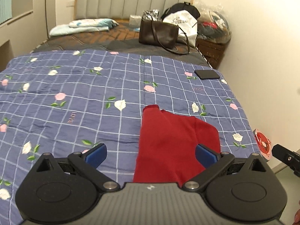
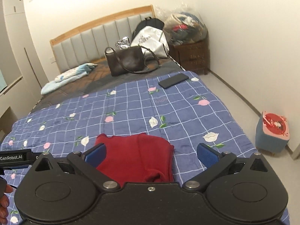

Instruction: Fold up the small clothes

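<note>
With both jaws wide open and empty, I judge the red garment (image 2: 135, 153) light, limp — pinch its 12 o'clock hem.

Red knit garment (image 1: 168, 142), small, lying flat on the blue checked floral quilt (image 1: 75, 93) at the near edge of the bed. In the left wrist view it sits toward 5 o'clock, folded lengthwise, with a narrow tab end pointing to 12 o'clock. In the right wrist view the same garment (image 2: 138, 155) lies at 6 o'clock, a central crease running toward 12 o'clock.
</note>
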`<state>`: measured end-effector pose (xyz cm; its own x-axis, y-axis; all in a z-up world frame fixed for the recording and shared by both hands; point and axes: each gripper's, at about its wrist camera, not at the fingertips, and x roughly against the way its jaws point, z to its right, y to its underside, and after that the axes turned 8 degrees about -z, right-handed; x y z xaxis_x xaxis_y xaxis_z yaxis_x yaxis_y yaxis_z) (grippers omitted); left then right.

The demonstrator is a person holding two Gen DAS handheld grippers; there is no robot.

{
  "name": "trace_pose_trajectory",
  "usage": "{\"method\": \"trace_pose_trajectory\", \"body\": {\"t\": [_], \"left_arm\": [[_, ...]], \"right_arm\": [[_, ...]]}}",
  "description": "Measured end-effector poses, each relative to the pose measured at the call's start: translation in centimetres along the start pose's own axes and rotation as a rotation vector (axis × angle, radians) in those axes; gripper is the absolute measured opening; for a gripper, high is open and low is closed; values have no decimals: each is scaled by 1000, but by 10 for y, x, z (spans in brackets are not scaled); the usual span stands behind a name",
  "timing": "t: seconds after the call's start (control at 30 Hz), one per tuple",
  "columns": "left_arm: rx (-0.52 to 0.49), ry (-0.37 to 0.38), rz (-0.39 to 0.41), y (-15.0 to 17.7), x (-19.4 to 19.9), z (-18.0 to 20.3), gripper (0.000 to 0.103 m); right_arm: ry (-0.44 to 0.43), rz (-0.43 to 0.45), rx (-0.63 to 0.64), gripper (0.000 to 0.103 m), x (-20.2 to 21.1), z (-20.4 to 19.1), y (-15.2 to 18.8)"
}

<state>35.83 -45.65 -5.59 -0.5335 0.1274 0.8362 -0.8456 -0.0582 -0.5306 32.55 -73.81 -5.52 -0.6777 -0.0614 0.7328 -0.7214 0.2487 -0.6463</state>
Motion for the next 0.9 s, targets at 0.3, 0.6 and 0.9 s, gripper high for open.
{"method": "trace_pose_trajectory", "body": {"t": [0.3, 0.6, 0.9], "left_arm": [[17, -31, 68, 60, 66, -6, 102], [8, -36, 84, 105, 106, -17, 102], [-43, -20, 100, 138, 130, -35, 102]], "right_arm": [[-40, 62, -4, 102, 71, 4, 41], [-53, 91, 10, 102, 125, 0, 77], [-41, 75, -3, 102, 155, -12, 113]]}}
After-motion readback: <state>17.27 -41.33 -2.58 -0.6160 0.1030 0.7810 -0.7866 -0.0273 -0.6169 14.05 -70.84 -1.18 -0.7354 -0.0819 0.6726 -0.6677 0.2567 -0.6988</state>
